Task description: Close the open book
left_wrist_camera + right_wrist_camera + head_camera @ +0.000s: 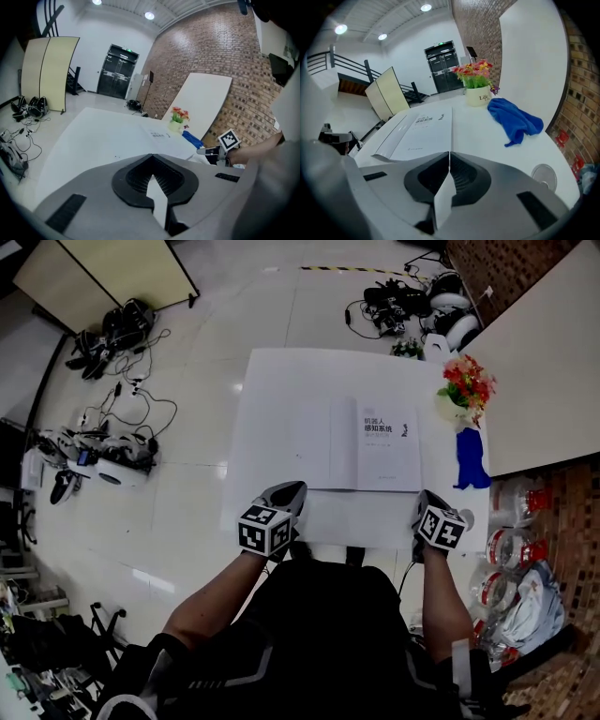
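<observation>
Two grippers: left gripper (151, 157) and right gripper (449, 154) pinched together, empty
White book (375, 444): probably light, bendy, slick cover
Hold: its left edge

Book (375, 443) cover: "机器人感知系统". White flower pot (478, 97): "Life".

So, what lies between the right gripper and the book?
Nothing: only bare white table lies between the shut right gripper and the book. The right gripper view shows this stretch best, and the head view agrees.
</observation>
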The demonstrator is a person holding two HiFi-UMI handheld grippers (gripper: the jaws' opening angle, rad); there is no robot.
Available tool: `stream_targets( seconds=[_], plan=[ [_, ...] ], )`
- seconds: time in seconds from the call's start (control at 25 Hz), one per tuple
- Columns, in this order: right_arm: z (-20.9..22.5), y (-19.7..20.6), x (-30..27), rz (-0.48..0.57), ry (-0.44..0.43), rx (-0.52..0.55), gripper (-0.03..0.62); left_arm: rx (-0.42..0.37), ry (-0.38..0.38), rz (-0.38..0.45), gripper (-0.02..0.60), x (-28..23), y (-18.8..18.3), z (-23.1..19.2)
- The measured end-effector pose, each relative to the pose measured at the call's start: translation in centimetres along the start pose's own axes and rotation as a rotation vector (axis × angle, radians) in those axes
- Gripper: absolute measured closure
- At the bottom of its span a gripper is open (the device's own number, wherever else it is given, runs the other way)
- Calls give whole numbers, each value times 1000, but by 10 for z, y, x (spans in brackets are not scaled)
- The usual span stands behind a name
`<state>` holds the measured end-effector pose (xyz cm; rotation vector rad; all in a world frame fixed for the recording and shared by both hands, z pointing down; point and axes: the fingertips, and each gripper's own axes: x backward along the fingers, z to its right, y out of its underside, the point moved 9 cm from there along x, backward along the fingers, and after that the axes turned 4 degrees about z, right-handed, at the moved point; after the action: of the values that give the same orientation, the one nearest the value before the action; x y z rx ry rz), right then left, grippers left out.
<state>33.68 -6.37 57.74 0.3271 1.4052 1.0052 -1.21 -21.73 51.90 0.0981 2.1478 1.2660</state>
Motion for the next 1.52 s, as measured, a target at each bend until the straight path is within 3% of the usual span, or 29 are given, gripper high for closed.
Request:
stream_targets(
  seconds=[0.12, 0.2, 0.28, 0.44, 0.52, 0.6, 0.84, 0.92, 1.28, 1.52],
  plan=[
    [-25, -21, 3, 3, -53, 131, 592, 13, -23, 14, 588, 3, -1, -7],
    [-57, -36, 2, 18, -127, 285, 592, 30, -43, 29, 588, 6, 0, -12],
    [-100, -47, -3, 35, -202, 522, 592, 48, -68, 44, 588, 11, 2, -18],
    [-190, -34, -19, 25, -341, 1120, 586, 82, -121, 67, 588, 26, 11, -32],
    [-221, -13, -29, -19, -410, 1324, 517, 101, -147, 72, 588, 35, 16, -36],
    [-241, 4, -37, -55, -458, 1441, 500, 112, -168, 77, 588, 43, 20, -40],
    [-268, 33, -56, -108, -488, 1684, 498, 161, -231, 107, 588, 67, 29, -57],
    [-271, 37, -60, -115, -495, 1720, 498, 173, -241, 110, 588, 71, 34, -59],
    [-284, 38, -70, -116, -456, 1761, 500, 185, -241, 104, 588, 76, 44, -60],
    [-282, 30, -46, 30, -414, 1602, 570, 174, -231, 93, 588, 79, 38, -61]
  ],
)
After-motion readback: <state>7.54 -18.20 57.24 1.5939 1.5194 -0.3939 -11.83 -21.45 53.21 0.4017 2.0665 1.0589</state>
